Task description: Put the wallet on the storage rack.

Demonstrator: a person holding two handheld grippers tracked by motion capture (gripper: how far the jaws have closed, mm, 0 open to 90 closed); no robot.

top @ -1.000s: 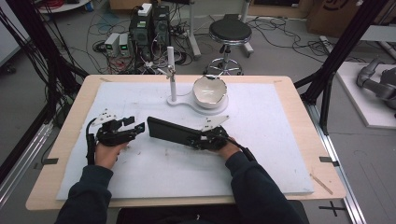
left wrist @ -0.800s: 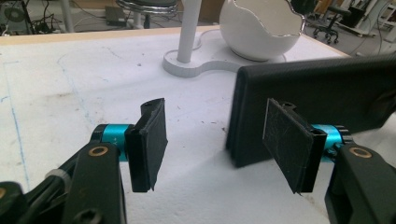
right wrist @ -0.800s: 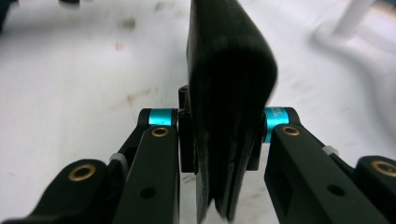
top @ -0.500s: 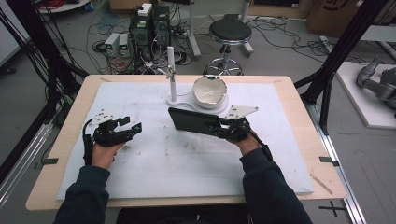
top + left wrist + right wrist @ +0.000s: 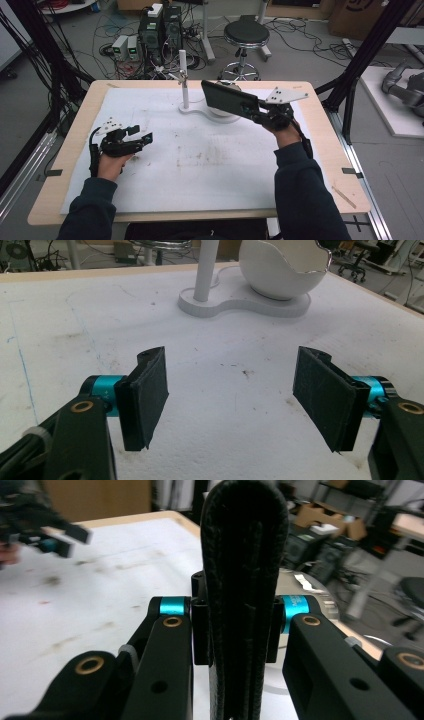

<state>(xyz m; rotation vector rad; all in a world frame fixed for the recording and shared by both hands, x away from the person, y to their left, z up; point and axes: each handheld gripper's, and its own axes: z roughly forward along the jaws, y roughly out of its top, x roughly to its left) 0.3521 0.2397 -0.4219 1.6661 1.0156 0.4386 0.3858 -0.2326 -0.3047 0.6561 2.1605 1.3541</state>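
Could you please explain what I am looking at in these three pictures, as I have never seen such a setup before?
A person at a table holds a hand-operated two-jaw gripper in each hand. The high view looks down from above; the other two come from cameras riding on each gripper. The right gripper is clamped on a flat black leather-like case, lifted above a white stand with a post and bowl. The left gripper is open near the white mat, holding nothing.

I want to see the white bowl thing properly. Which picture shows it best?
The left gripper view: the white bowl sits large and unobstructed on its white base, jagged rim plain. In the high view the black wallet held by the right tongs covers most of it. The right gripper view gives no clear sight of it.
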